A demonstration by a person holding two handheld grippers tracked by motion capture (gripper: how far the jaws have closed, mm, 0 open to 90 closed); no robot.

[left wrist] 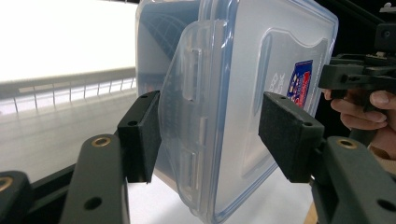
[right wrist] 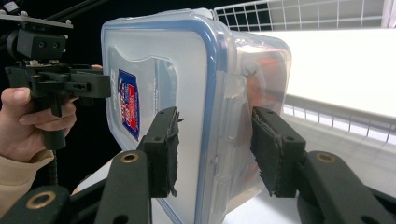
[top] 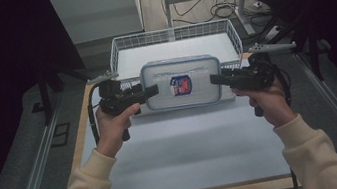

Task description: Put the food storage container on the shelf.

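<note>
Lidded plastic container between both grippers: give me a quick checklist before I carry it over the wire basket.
1. Left gripper on the container's end: ok, pads straddle the side latch flap.
2. Right gripper on the opposite end: ok, jaws clamp across lid edge and wall.
3. Lid seated: ok, the blue seal runs flush along the visible rim.
4. Container level: ok in the high view.
5. Container clear of the table: cannot tell.
6. White wire basket ready to receive: ok, its floor looks bare right behind the container.
</note>
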